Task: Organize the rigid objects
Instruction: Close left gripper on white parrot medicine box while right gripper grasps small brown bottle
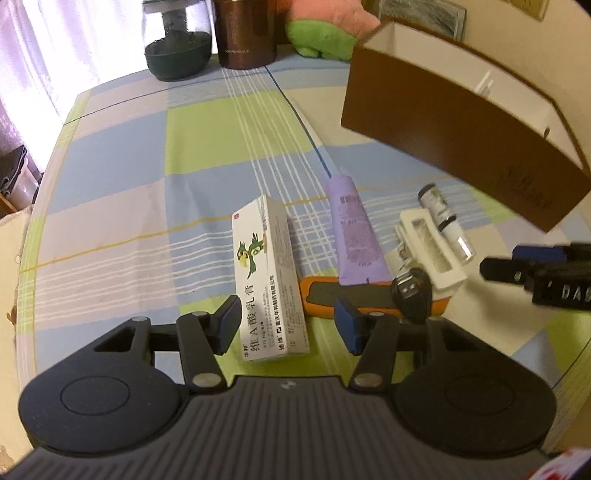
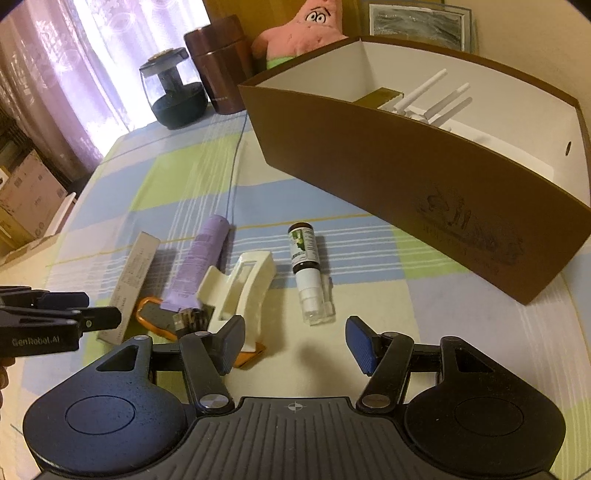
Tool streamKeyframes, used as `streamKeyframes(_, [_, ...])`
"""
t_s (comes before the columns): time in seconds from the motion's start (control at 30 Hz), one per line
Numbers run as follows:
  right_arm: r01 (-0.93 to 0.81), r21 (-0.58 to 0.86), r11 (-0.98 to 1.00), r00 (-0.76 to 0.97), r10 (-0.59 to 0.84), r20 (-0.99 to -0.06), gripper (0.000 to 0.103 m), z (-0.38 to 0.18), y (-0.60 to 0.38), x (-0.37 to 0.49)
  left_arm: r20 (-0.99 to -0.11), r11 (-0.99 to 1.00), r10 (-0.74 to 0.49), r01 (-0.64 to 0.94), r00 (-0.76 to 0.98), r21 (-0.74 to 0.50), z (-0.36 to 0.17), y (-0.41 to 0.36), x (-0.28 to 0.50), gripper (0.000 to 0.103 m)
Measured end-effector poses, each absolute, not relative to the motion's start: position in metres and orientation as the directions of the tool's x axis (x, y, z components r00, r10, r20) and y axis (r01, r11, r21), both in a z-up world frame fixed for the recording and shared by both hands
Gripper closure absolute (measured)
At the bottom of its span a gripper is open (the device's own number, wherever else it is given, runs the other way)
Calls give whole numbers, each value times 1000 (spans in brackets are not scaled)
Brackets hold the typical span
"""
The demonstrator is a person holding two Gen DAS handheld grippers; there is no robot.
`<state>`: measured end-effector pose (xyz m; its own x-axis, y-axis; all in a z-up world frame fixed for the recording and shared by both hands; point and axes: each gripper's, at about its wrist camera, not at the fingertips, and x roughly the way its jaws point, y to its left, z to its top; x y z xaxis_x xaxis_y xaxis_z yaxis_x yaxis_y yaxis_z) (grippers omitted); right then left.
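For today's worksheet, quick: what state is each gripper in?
Left gripper: open, fingers either side of the white carton.
Right gripper: open, empty.

i see a table under a checked cloth (image 1: 192,122). ahead of my left tongs (image 1: 288,326) lies a white carton (image 1: 267,277), right of it an orange-edged pad (image 1: 369,295). ahead of my right tongs (image 2: 295,341) lies a spray bottle (image 2: 306,269). further on sit the brown box (image 2: 388,177), a glass jar (image 1: 177,40) and a brown canister (image 1: 245,33).
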<state>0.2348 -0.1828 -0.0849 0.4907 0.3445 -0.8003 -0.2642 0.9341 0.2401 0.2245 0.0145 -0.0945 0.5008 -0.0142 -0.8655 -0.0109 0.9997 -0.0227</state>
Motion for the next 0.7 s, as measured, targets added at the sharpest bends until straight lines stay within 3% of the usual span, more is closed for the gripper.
streamKeyframes(0.27, [-246, 249, 937, 460, 339, -821, 45, -96, -185, 244, -894, 1000, 21, -3, 447, 22, -120, 17, 229, 58])
streamKeyframes(0.5, [-263, 248, 932, 440, 345, -829, 45, -100, -180, 248, -891, 998, 28, -70, 453, -4, -120, 40, 231, 65])
streamKeyframes(0.7, [-262, 251, 932, 431, 345, -834, 45, -103, -179, 253, -891, 995, 23, -100, 454, -25, -119, 59, 234, 65])
